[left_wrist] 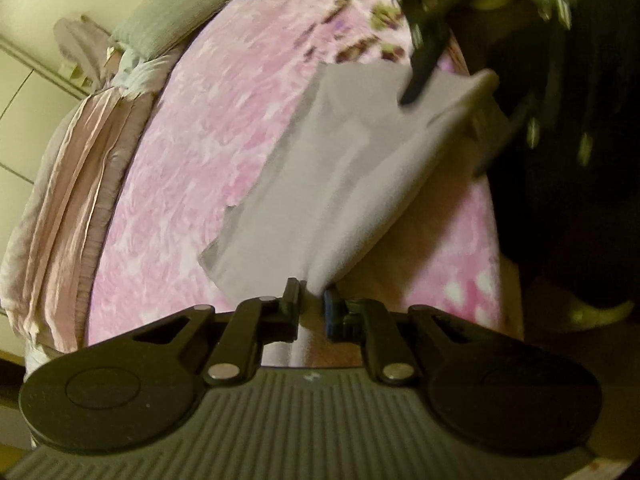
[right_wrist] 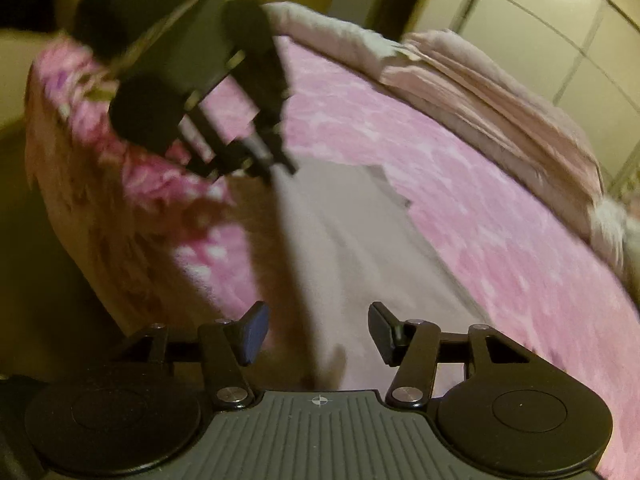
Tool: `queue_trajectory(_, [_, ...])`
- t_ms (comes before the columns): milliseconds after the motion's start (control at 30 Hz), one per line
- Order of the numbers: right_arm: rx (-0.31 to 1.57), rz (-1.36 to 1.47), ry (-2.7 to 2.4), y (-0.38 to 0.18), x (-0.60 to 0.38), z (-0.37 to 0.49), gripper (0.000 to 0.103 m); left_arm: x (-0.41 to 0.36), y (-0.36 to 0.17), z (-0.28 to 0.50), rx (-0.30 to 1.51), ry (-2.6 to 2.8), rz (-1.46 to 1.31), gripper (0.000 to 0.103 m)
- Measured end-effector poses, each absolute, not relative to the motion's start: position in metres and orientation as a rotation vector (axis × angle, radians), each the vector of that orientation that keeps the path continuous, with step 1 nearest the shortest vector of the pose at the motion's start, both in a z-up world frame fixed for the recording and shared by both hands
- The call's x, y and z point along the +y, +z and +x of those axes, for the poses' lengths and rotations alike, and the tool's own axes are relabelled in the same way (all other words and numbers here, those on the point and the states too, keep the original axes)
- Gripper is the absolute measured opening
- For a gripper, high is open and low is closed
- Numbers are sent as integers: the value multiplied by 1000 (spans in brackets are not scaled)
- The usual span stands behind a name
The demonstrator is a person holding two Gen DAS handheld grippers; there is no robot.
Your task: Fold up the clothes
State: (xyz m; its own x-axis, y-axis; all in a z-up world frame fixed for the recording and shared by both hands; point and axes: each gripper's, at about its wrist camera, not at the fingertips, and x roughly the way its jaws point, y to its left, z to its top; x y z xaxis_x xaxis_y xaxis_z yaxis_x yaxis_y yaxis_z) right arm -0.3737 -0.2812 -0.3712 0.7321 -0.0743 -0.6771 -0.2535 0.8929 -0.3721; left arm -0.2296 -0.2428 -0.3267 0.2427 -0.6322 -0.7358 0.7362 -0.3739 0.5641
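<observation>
Pinching the near edge of the soft, limp pale-lilac cloth garment, the left gripper is clamped; the right gripper stands open. Regrip at far corners.

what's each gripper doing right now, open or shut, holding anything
left gripper: closed on an edge of the pale lilac garment.
right gripper: open, holding nothing, over the same garment on the pink blanket.

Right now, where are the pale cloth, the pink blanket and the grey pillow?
pale cloth (left_wrist: pixel 340 168): left wrist view, its flat middle.
pink blanket (left_wrist: pixel 192 184): left wrist view, bare patch beside the cloth.
grey pillow (left_wrist: pixel 168 20): left wrist view, its middle.
</observation>
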Motion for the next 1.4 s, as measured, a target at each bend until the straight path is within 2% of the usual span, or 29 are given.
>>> queue_trajectory(100, [765, -573, 70, -387, -275, -362, 47, -243, -318, -227, 134, -1457, 1272, 9])
queue_trajectory(133, [772, -614, 59, -392, -274, -360, 30, -243, -318, -226, 135, -1460, 1267, 9])
queue_trajectory(167, [777, -650, 42, -394, -274, -359, 7, -243, -318, -227, 136, -1463, 1268, 9])
queue_trajectory(200, [771, -665, 34, -395, -276, -359, 4, -239, -320, -228, 132, -1460, 1275, 10])
queue_trajectory(267, [771, -633, 37, -390, -280, -361, 3, -230, -328, -236, 105, -1441, 1296, 14])
queue_trajectory(333, [767, -602, 36, -383, -284, -365, 3, -224, -338, -246, 59, -1405, 1323, 25])
queue_trajectory(400, [766, -574, 38, -376, -288, -365, 3, -219, -347, -252, 41, -1376, 1333, 30])
queue_trajectory(600, [770, -539, 71, -352, -299, -365, 3, -233, -364, -258, 6, -1285, 1367, 30])
queue_trajectory(667, [774, -543, 88, -348, -303, -368, 3, -237, -366, -261, -4, -1283, 1391, 28])
queue_trajectory(733, [778, -541, 112, -347, -308, -370, 3, -242, -363, -265, -2, -1289, 1419, 13])
queue_trajectory(800, [789, -550, 144, -346, -314, -372, 3, -247, -358, -267, 7, -1303, 1451, 11])
queue_trajectory(933, [813, -554, 232, -341, -335, -366, 3, -258, -339, -263, 75, -1379, 1502, 9])
queue_trajectory(1100, [903, -480, 318, -319, -364, -344, 3, -286, -302, -240, 249, -1497, 1498, 8])
queue_trajectory(1267, [1011, -389, 346, -273, -379, -330, 2, -308, -250, -225, 433, -1566, 1448, 8])
queue_trajectory(1400, [1091, -354, 335, -221, -387, -322, 2, -326, -202, -226, 500, -1627, 1477, 7])
